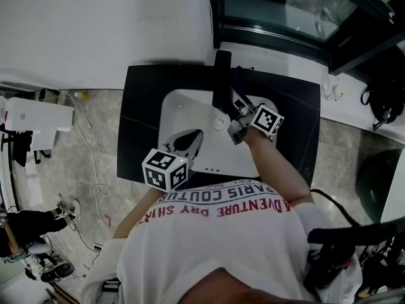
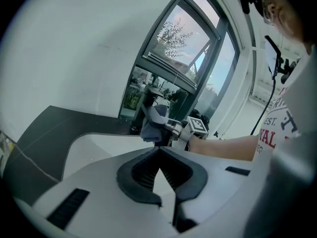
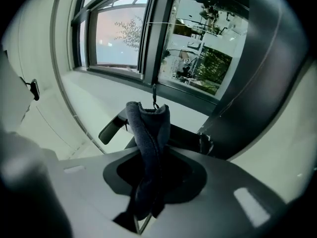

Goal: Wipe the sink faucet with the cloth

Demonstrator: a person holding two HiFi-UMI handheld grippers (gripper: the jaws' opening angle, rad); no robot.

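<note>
The black faucet [image 1: 221, 75] stands at the back edge of the white sink [image 1: 180, 106]. My right gripper [image 1: 234, 111] is shut on a dark grey cloth [image 3: 147, 133] and holds it against the faucet's right side. In the right gripper view the cloth hangs folded between the jaws, with the faucet body [image 3: 247, 98] close at the right and a black lever [image 3: 111, 128] behind it. My left gripper [image 1: 192, 139] hovers over the sink basin, shut and holding nothing. The left gripper view shows the cloth [image 2: 153, 127] pressed on the faucet [image 2: 146, 103] beyond the left gripper [image 2: 159, 151].
The sink sits in a black countertop [image 1: 142, 106]. A window with dark frames [image 1: 278, 18] runs behind the faucet, above a white sill [image 1: 354, 113]. A white wall [image 1: 95, 24] lies to the left. Cables [image 1: 88, 170] trail on the stone floor at the left.
</note>
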